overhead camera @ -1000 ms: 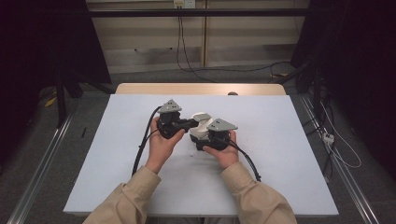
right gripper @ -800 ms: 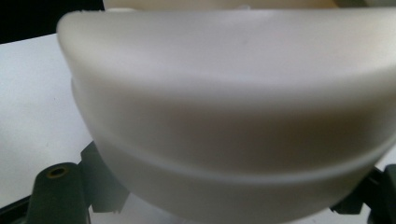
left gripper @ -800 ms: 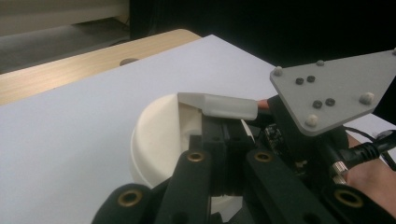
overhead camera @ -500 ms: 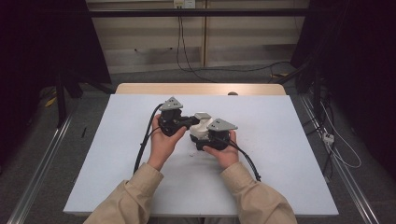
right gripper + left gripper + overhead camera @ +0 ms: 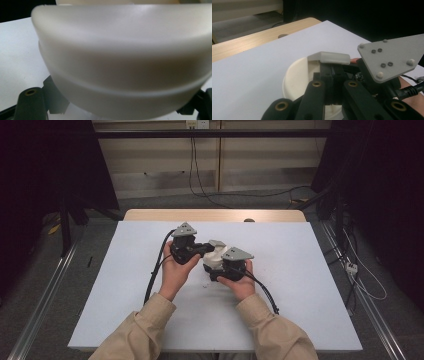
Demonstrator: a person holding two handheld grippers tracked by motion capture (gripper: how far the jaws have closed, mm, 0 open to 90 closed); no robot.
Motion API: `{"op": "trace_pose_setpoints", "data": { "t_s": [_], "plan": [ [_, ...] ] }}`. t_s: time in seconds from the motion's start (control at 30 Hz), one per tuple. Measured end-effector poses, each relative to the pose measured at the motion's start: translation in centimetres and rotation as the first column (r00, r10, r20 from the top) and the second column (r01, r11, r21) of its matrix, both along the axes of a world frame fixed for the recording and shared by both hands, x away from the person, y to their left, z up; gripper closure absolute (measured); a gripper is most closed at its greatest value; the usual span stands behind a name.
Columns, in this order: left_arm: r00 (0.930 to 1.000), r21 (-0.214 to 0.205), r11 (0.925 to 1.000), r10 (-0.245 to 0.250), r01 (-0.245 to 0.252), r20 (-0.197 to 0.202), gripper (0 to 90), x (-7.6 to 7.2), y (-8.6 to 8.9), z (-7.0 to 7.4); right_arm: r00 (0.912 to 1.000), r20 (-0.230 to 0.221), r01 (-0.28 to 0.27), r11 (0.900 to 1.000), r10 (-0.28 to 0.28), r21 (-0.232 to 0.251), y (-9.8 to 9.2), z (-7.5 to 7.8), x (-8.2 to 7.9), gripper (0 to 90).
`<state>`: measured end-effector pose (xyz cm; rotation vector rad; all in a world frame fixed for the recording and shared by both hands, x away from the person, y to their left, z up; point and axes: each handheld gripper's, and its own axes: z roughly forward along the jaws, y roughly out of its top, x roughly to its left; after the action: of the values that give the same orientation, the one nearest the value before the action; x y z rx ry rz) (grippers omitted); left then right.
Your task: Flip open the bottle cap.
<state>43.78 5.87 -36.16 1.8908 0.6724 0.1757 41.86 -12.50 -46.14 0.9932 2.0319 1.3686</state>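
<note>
White sheet (image 5: 125, 285) covers the table, wood edge (image 5: 165, 215) showing at the far side, dark room around, cables on the floor behind. Both hands sit mid-table, close together. Left gripper (image 5: 206, 248) points across toward the right hand; jaws together, pinching a flat tab (image 5: 329, 57) on the rim of the cream round container (image 5: 295, 80). Seen from the left gripper view the jaw tips meet right under that tab. Right gripper (image 5: 215, 265) sits just beside it, grey plate (image 5: 235, 254) on top, jaws clamped on the same container, whose rounded wall (image 5: 120, 57) presses up against the right gripper view. Container (image 5: 218, 255) sits between the two grippers, over the sheet; can't tell if it rests on it.
</note>
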Motion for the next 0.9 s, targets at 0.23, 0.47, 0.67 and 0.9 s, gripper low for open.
{"op": "trace_pose_setpoints", "data": {
  "t_s": [0.23, 0.47, 0.67, 0.9],
  "plan": [
    [1.0, 0.007, 1.0, 0.0, 0.0, 0.001, 90.0, 0.1, -0.17, 0.12, 1.0, -0.004, 0.001, 1.0, -0.001, 0.005, -0.03, -0.01, 0.01, 18.8],
    [1.0, 0.01, 0.9999, 0.001, -0.001, 0.001, 90.0, 0.17, -0.25, 0.35, 1.0, -0.003, 0.0, 1.0, 0.0, 0.004, -0.02, -0.01, 0.0, 18.8],
    [1.0, 0.012, 0.9999, 0.002, -0.002, 0.007, 90.0, 0.25, -0.5, 0.57, 1.0, -0.002, 0.001, 1.0, -0.001, 0.0, 0.0, -0.01, -0.01, 18.8],
    [1.0, 0.015, 0.9999, 0.001, -0.001, 0.004, 90.0, 0.38, -0.73, 0.77, 1.0, -0.004, 0.001, 1.0, -0.001, 0.005, -0.02, -0.02, 0.0, 18.8]
  ]
}}
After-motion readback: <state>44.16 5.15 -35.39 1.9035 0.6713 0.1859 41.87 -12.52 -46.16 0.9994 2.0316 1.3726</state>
